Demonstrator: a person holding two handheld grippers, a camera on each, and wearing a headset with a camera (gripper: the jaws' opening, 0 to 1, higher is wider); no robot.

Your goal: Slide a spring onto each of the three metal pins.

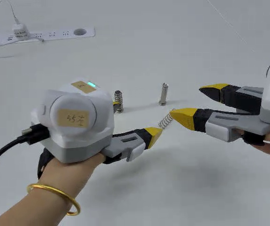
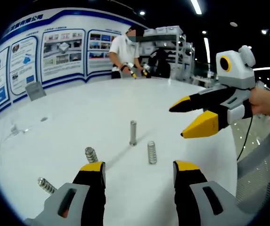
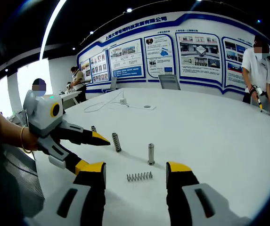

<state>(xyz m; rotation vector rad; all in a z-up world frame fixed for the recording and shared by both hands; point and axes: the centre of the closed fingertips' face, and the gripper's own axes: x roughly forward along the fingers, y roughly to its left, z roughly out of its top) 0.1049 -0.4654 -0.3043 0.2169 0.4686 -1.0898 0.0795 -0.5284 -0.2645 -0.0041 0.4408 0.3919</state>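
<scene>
A bare metal pin [image 1: 163, 94] [image 2: 133, 133] [image 3: 151, 154] stands upright on the white table. Left of it stands a pin wearing a spring [image 1: 118, 101] [image 2: 91, 154] [image 3: 117, 142]. Another sprung pin [image 2: 45, 185] [image 3: 93, 128] lies further left. One loose spring [image 1: 165, 121] [image 2: 151, 152] [image 3: 139, 176] lies flat on the table in front of the bare pin. My left gripper [image 1: 135, 119] [image 2: 139, 167] [image 3: 91, 151] is open and empty, left of the loose spring. My right gripper [image 1: 191, 102] [image 3: 135, 168] [image 2: 193, 117] is open and empty, its lower tip just right of that spring.
A white power strip [image 1: 45, 34] with a plug and cable lies at the table's far left. A person [image 2: 125, 52] stands beyond the table's far edge, another person [image 3: 78, 80] at a second table. A chair [image 3: 168, 81] stands behind the table.
</scene>
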